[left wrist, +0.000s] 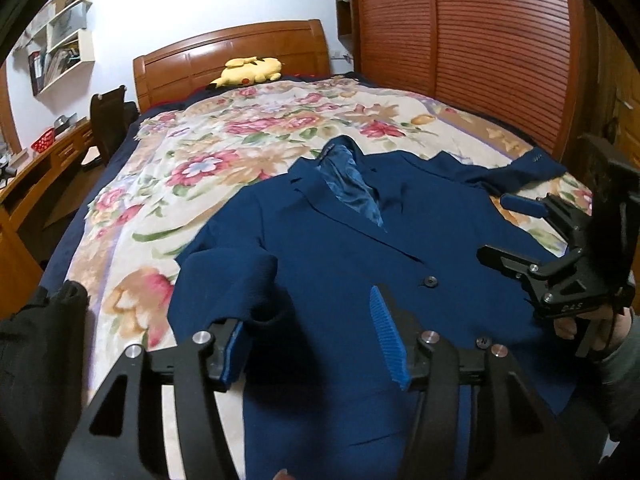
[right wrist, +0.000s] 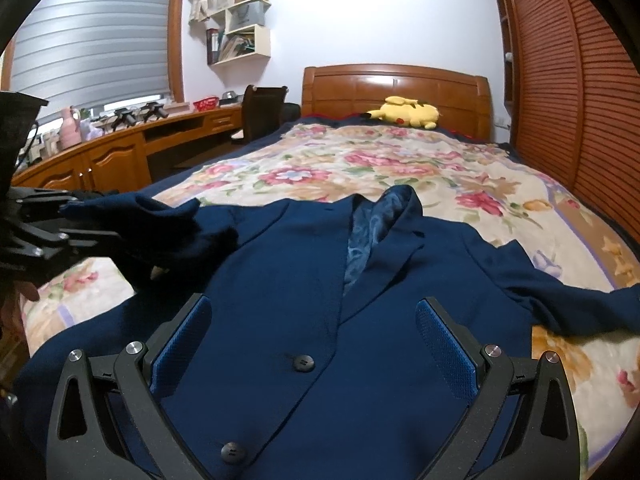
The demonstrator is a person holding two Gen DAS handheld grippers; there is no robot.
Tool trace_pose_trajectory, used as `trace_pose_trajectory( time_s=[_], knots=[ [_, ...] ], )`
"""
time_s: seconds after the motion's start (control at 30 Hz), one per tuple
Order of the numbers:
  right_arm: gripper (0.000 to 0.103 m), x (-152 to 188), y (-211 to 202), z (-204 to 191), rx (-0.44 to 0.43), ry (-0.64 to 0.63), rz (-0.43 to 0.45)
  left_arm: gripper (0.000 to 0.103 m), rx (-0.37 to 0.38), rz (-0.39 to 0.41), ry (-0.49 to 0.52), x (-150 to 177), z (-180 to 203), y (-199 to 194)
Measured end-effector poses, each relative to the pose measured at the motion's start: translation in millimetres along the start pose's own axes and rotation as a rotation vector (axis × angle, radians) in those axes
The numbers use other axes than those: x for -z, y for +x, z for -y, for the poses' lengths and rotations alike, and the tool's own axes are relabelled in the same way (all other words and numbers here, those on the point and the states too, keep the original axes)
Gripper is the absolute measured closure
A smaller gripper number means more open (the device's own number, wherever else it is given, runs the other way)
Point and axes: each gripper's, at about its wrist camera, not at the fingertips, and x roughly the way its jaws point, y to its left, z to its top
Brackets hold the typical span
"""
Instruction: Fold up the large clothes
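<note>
A navy blue suit jacket (left wrist: 344, 248) lies face up on the floral bedspread (left wrist: 224, 148), collar toward the headboard, front buttoned. Its left sleeve (left wrist: 228, 280) is doubled over onto the chest, with the cuff end beside one pad of my left gripper (left wrist: 312, 340); the jaws stand apart and do not pinch the cloth. In the right wrist view that sleeve (right wrist: 160, 220) drapes off the left gripper (right wrist: 76, 220) at the left edge. My right gripper (right wrist: 316, 344) hovers open over the jacket's buttons (right wrist: 303, 362) with nothing between its pads. The other sleeve (right wrist: 580, 300) stretches out to the right.
A yellow plush toy (left wrist: 250, 70) lies by the wooden headboard (left wrist: 232, 52). Slatted wardrobe doors (left wrist: 480, 40) run along the bed's right side. A wooden desk (right wrist: 120, 152) and a dark chair (right wrist: 264, 108) stand to the left. A hand (left wrist: 580, 324) holds the right gripper (left wrist: 496, 228).
</note>
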Motion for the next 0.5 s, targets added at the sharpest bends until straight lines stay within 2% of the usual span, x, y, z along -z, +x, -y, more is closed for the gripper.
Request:
trace_pose_trajectory(
  time_s=[0.2, 0.5],
  knots=[
    [0.000, 0.4, 0.0, -4.0, -0.002, -0.008, -0.001, 0.047, 0.011, -0.032, -0.026, 10.0, -3.3, -5.3],
    [0.000, -0.1, 0.1, -8.9, -0.009, -0.019, 0.005, 0.047, -0.001, -0.082, -0.003, 58.7, 14.3, -7.8]
  ],
)
